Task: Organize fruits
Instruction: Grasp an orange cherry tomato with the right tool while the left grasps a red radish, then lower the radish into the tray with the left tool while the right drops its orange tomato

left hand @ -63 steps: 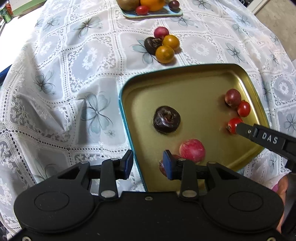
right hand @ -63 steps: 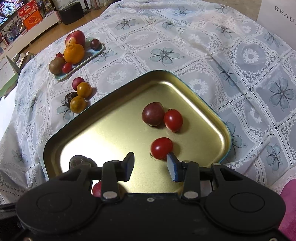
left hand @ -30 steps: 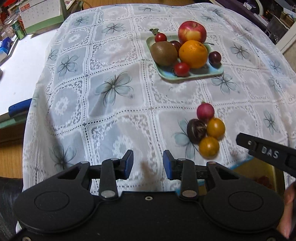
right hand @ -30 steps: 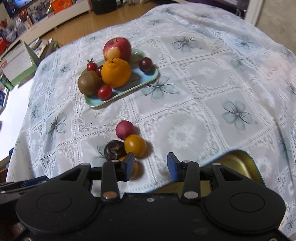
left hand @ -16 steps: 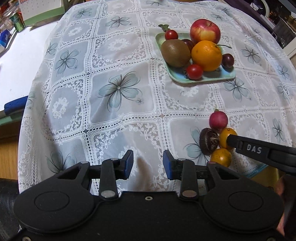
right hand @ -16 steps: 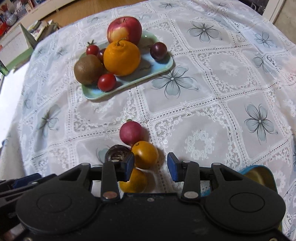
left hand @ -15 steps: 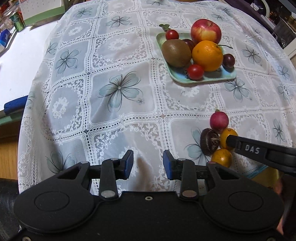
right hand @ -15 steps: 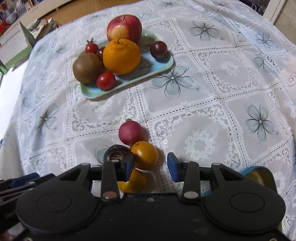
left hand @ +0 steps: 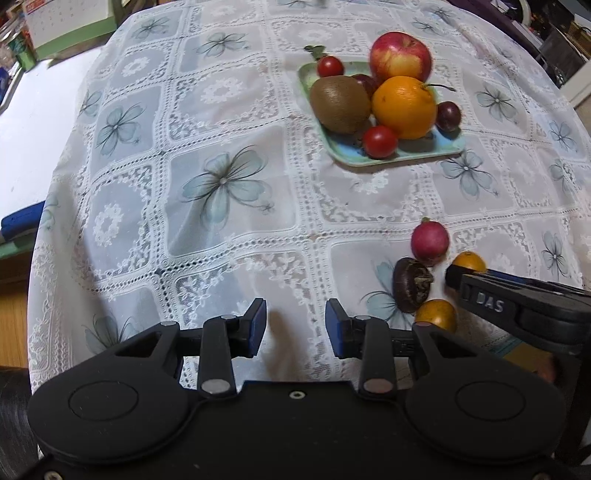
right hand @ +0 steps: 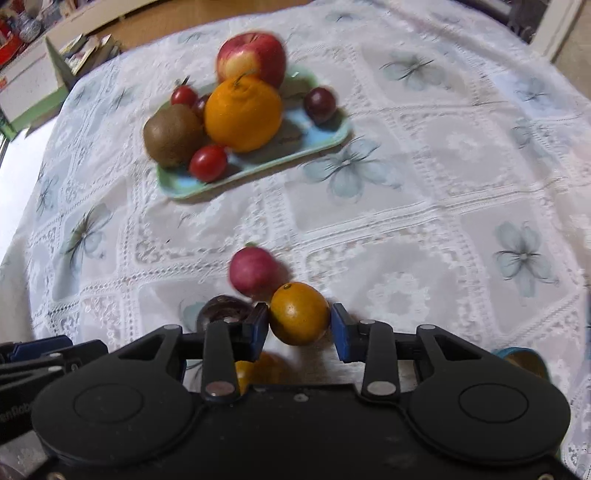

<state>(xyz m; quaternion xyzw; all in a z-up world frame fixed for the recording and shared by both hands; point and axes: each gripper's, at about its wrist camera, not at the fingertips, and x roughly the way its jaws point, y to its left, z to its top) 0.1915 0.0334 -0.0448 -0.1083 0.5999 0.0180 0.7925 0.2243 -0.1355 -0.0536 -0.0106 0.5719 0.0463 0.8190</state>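
Blue-padded right tool (right hand: 299, 326) spread open around a small orange fruit (right hand: 299, 313), pads flanking but not yet clamped; picking step under way, closing and lifting toward the gold tray (right hand: 524, 363) likely next, minding the dark fruit (right hand: 221, 312) and red one (right hand: 253, 271) touching it. Left tool (left hand: 295, 326) open, empty, over tabletop cloth (left hand: 221, 184). Readable: "DAS" on the right tool

You are working in a home, by the look of a living or dining room. The table wears a white lace tablecloth (left hand: 229, 192) printed with grey-blue flowers. At ten o'clock a desk calendar (left hand: 70, 22) stands on a side surface. Wooden flooring (right hand: 177, 14) shows at twelve o'clock, with low shelves of household clutter (right hand: 22, 33) at eleven o'clock.
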